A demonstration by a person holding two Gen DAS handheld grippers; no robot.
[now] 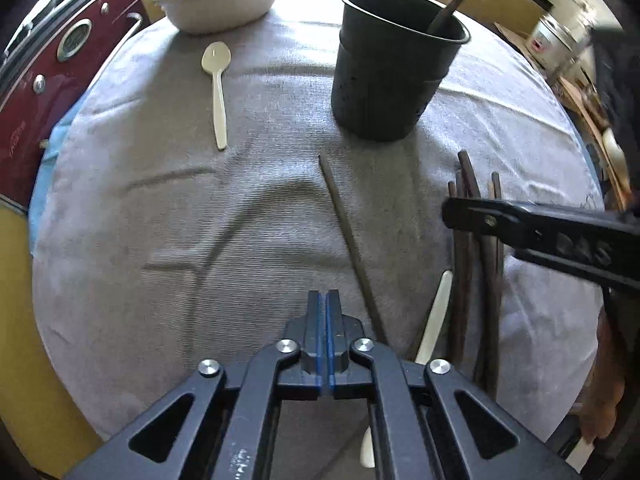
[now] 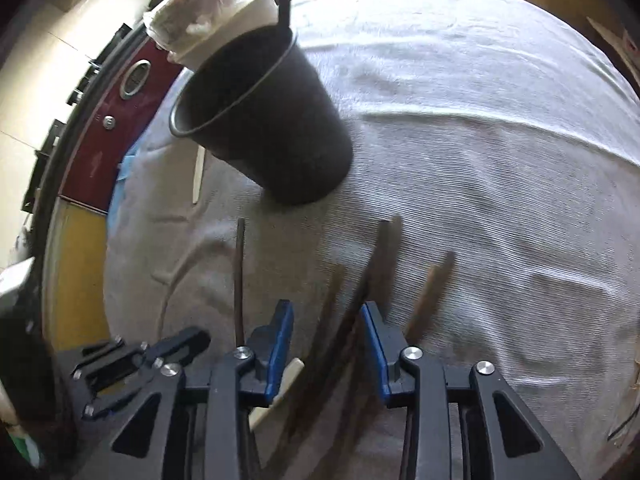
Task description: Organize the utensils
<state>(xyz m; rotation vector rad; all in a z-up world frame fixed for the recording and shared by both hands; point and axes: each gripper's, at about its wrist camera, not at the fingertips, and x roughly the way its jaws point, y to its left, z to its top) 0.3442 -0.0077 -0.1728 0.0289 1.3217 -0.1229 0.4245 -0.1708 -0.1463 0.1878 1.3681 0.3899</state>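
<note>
- My left claw [image 1: 324, 300] is pressed together, empty; a single dark wooden chopstick [image 1: 348, 240] lies just right of it.
- My right claw [image 2: 326, 324] stands apart over the dark chopstick bundle [image 2: 344, 320]; the black plastic cup [image 2: 272, 128] stands ahead.

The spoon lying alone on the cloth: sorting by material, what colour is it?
Cream, plain: the spoon shows best in the left wrist view.

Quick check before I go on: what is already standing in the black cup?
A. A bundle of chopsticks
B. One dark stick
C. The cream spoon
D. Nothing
B: a single dark stick leans out over the rim of the black cup, while the cream spoon and the other chopsticks lie on the cloth.
</note>
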